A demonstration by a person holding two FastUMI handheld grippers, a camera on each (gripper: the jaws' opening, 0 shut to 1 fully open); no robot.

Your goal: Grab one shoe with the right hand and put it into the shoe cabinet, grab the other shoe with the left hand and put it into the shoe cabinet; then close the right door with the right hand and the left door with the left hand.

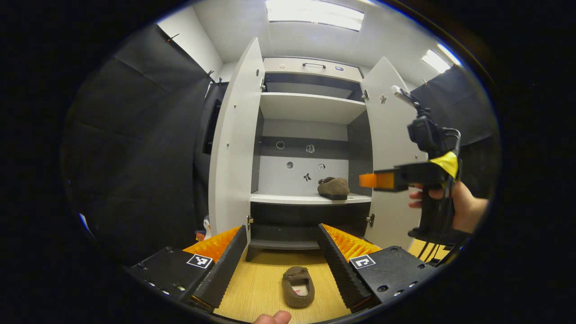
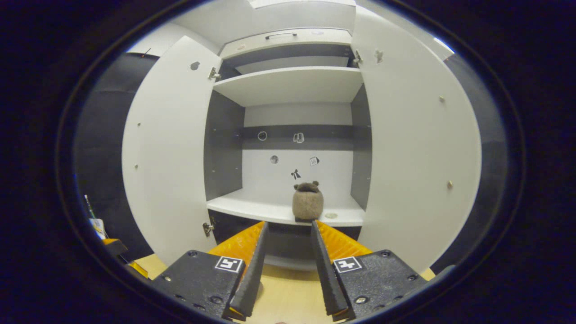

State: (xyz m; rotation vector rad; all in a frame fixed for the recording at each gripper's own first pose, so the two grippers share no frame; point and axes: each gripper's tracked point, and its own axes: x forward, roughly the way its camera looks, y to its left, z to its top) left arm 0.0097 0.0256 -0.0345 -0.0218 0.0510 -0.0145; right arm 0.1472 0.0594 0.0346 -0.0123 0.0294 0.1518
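**One slipper in the cabinet, one on the floor**

The left gripper (image 1: 282,240) is wide open and holds nothing; a brown slipper (image 1: 298,286) lies on the wooden floor (image 1: 256,288) between its fingers. The right gripper (image 2: 288,234) is slightly open and empty. Farther off, the second slipper (image 2: 308,201) sits on the cabinet shelf (image 2: 252,204), both doors open.

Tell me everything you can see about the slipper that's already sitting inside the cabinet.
The slipper is brown and fuzzy, felt-like, with a darker sole and small ear-like bumps at one end. It rests flat, sole down, on the white middle shelf of the shoe cabinet, toward the shelf's right side near the front edge, below the stickers on the back panel. Neither tool touches it; both doors stand open.
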